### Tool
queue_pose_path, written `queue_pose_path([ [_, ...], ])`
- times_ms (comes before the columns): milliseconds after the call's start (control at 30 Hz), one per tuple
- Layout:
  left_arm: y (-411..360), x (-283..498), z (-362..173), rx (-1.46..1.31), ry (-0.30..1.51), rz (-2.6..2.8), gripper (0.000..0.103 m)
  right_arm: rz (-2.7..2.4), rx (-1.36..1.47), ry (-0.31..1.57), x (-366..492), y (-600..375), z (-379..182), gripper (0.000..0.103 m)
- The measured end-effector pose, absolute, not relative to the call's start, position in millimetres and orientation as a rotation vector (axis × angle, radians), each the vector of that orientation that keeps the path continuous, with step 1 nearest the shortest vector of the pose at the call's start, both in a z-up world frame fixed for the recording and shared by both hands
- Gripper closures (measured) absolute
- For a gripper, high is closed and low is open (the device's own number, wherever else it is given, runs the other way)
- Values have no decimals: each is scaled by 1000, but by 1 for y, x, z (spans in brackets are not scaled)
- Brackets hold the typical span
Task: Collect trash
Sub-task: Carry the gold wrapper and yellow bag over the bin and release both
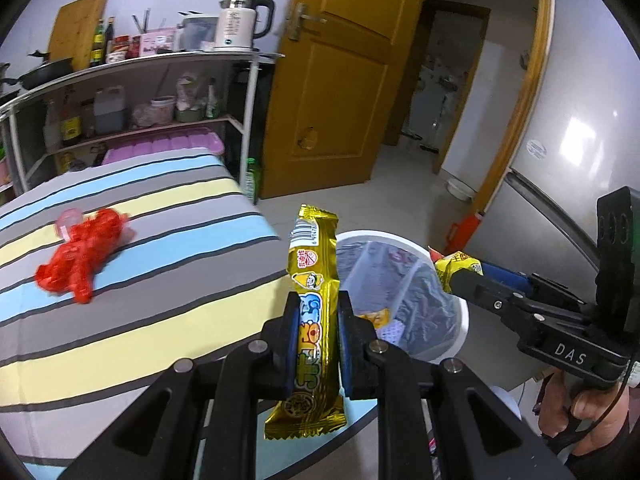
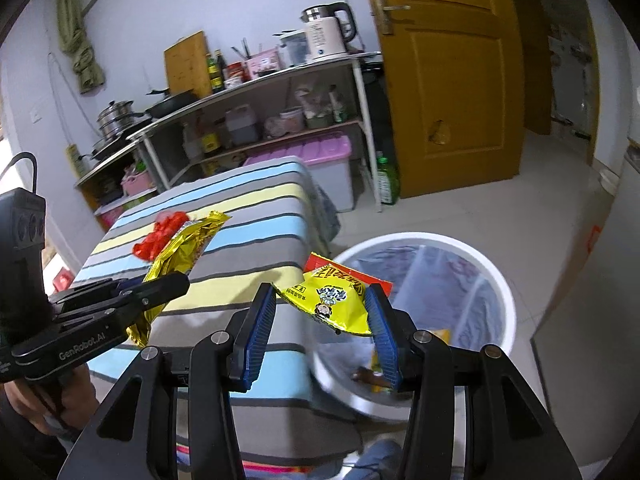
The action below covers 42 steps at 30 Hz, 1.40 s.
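Two tools in play, each carrying one piece of trash. The left tool (image 1: 316,344) is clenched on a long gold foil wrapper (image 1: 310,300), glossy and crinkled, standing nearly upright between the blue ribbed pads with its serrated ends poking out above and below. The right tool (image 2: 320,320) grasps a puffy yellow snack packet (image 2: 330,304) with red trim along its top edge, smooth plastic, spanning the wider gap from pad to pad. One round white bin (image 2: 506,292) sits on the pale tiled floor just beside the bed corner, lined with a thin translucent bag (image 2: 432,268); a few bits of yellow and brown wrapper lie at the bottom, too hidden to count. In the right wrist view the bin is at about three o'clock from the packet, the packet hanging over its near rim. One bed, covered in a sheet (image 1: 160,248) striped grey, sky blue and pale yellow with thin dark lines. One crumpled red plastic piece (image 1: 82,254) remains on it, at nine o'clock from the gold wrapper, knobbly and shiny, touching something small and pink that is too blurred to name. Behind, one white-framed metal shelf rack (image 1: 250,92) carries one white kettle (image 1: 240,20), and one ochre wooden door (image 1: 340,80) stands ajar.
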State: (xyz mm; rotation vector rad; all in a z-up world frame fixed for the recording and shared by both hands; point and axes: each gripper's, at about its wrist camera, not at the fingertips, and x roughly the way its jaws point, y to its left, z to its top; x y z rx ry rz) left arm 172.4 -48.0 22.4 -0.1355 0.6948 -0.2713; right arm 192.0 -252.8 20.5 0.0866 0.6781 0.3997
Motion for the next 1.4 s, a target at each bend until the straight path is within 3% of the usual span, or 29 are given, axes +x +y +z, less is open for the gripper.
queue_pose_path([
  [833,-112,229,-11,-108,796,-388,84,309,152,785,228,-302,-24,55],
  [900,-114,234,-15,-109,811,-391,79,306,154,803,232,-304,-29,54],
  [1000,-115,239,-19,-119,828,-389,57,294,147,828,236,-305,-38,54],
  [1400,-101,230,-10,-147,780,-363,55,281,149,812,229,-307,-32,52],
])
